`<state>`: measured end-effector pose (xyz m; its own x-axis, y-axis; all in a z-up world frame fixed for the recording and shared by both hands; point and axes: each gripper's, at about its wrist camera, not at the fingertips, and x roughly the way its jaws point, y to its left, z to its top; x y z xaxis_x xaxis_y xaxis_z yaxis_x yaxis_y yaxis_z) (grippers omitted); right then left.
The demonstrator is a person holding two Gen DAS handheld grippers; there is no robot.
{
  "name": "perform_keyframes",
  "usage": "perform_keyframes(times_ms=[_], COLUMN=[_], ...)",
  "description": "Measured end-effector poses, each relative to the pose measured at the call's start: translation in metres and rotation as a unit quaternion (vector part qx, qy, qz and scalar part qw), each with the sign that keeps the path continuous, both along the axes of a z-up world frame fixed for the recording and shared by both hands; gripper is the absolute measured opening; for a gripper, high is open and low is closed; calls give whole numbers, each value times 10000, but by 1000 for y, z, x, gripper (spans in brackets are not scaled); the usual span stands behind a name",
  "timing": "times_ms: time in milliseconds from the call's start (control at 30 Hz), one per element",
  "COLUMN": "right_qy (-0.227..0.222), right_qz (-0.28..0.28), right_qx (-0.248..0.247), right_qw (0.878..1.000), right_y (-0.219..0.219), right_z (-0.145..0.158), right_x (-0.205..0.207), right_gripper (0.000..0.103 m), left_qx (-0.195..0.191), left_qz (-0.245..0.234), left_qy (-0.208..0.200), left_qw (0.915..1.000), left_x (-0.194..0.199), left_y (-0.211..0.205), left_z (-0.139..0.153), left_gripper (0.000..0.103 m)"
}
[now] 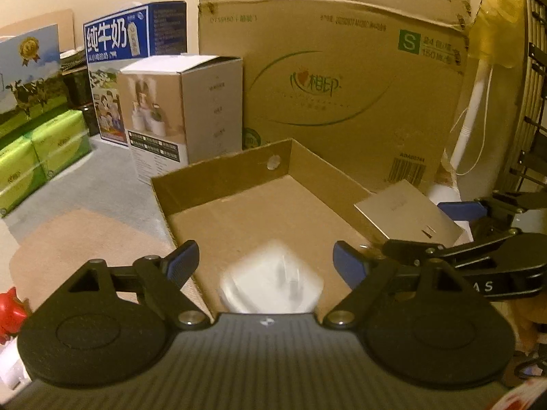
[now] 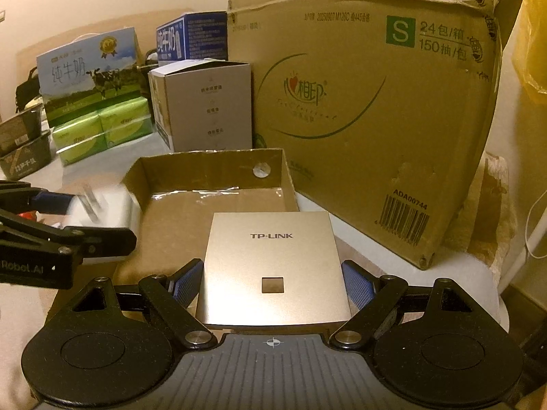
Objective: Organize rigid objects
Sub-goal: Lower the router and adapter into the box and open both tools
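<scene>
Against a pale wall stands a large tissue carton (image 2: 369, 102) with a green S label, and left of it we see a grey product box (image 2: 208, 106) with its top flap open, a blue milk carton (image 1: 136, 54), a milk case printed with a cow (image 2: 89, 75), and green tissue packs (image 1: 41, 157) stacked on the grey tabletop (image 1: 112, 177). Right in front of the carton sits our shallow cardboard tray (image 2: 212, 171), open on top, with a round white sticker on its far wall. Our left gripper (image 1: 266, 263) hovers above the tray's near left part with its blue pads spread wide, and a white plug adapter (image 1: 273, 280) shows blurred between them, prongs up; neither pad appears to touch it, and we cannot tell whether it rests on the tray floor. Our right gripper (image 2: 271, 287) has its jaws wide too, with a flat gold TP-LINK panel (image 2: 273, 266) between the pads. The left pad lies right against the panel's edge, while a thin gap shows at the right pad, so we cannot say it is clamped. That panel sits at the tray's near right corner, beside the big carton. From the left wrist view we see the panel (image 1: 407, 212) tilted, with the right gripper's fingers on either side of it.
</scene>
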<state>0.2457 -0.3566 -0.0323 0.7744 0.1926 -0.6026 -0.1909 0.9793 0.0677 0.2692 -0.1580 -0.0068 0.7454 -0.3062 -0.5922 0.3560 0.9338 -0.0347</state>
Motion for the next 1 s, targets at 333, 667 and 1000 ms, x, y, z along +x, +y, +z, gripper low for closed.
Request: perform_keyframes(times_ms=[333,667,1000], right_qy=[-34,5,-38], right_qz=[148,282,91], right_qx=[68,304,349], right_qw=[9999,9991,9993], right_y=[12,22,30], right_z=[3,2,20], right_x=[-3,4,-25], right_gripper=[85,85,88], left_qx=[-25,-76,-77], left_qz=[270,499,702], left_qy=[-21,-46,-77], left_qw=[9996,9987,9975], left_x=[-20,-34,-66], left_y=[24,44,67], left_z=[6,10,19], left_gripper=[84,84,84])
